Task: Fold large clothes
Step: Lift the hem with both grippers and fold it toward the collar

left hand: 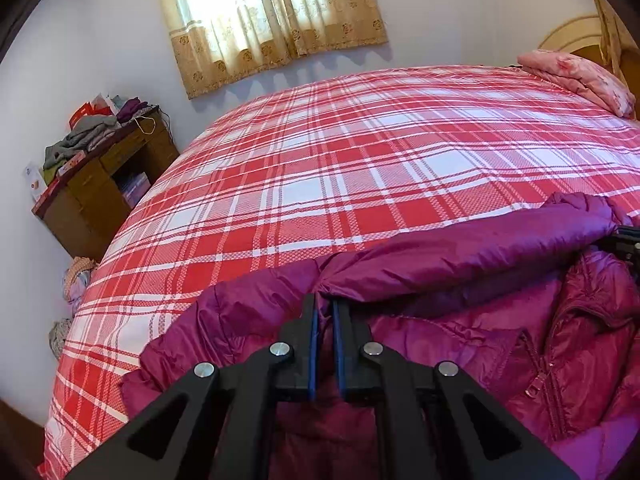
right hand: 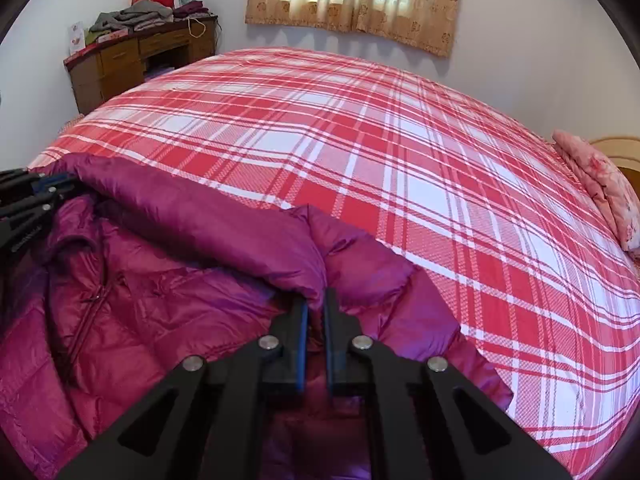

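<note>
Jacket point(left hand: 460, 320) on plaid bed point(left hand: 340, 160) (curtained room)

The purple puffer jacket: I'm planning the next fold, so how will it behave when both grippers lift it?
The purple puffer jacket will probably sag between the left gripper and right gripper; it already drapes in soft folds. Its glossy shell looks slippery on the plaid bedspread. Puffy quilting suggests it is light for its bulk.

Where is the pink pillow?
The pink pillow lies at the far right end of the plaid bed cover, by the wooden headboard, well away from the purple jacket.
</note>
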`<state>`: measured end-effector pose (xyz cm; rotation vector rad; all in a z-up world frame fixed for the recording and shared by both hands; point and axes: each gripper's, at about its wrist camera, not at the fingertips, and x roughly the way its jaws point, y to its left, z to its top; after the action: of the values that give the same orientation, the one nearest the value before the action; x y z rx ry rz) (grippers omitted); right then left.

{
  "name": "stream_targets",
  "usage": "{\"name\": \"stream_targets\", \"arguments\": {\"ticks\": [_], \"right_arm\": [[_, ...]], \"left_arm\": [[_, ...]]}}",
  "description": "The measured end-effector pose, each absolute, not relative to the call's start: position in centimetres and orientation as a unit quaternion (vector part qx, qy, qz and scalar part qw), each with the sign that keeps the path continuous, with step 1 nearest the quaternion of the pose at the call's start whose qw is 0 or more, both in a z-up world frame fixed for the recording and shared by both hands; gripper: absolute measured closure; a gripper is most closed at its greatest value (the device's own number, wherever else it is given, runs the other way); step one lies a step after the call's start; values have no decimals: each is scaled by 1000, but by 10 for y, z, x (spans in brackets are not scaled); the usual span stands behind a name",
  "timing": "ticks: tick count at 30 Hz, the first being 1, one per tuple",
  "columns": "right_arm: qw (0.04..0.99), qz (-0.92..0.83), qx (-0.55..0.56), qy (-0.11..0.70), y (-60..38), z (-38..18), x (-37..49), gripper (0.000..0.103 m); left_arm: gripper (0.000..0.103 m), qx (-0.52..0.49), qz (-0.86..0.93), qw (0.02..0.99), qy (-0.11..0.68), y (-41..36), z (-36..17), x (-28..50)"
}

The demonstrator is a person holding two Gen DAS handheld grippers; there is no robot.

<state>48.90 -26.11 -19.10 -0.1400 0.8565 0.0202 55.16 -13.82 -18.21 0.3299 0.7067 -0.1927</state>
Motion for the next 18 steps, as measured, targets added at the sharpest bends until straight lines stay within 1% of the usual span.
{"name": "stream_targets", "arguments": {"ticks": [3,6,7,8,9,10,11,13,16,18], "right_arm": [[907,8,-78,415,-260,-192,490,95],[905,8,-85,417,-259,-195,490,95],[905,8,-86,416,-259,-195,490,95],[906,8,-87,415,-259,-195,490,95],[905,9,-88,415,-259,-195,490,95],[905,9,-91,415,-259,-195,489,95],[905,9,-94,414,-258,-195,489,94],[905,11,-105,412,-257,-193,486,94],[905,16,-122,408,-257,-188,480,93],[903,29,-122,411,-262,-180,474,89]], "left_arm": [[94,143,-93,923,346,-133,-168,548],[82,111,-96,937,316,-126,-142,536],[58,99,-93,944,302,-123,-133,533],[21,94,-86,948,293,-123,-127,533],[8,96,-69,953,278,-124,-122,533],[4,111,-37,960,256,-128,-118,535],[4,131,-14,958,253,-133,-118,541],[4,174,26,942,287,-142,-132,564],[4,199,54,914,350,-141,-169,586],[4,199,41,907,369,-138,-186,585]]}}
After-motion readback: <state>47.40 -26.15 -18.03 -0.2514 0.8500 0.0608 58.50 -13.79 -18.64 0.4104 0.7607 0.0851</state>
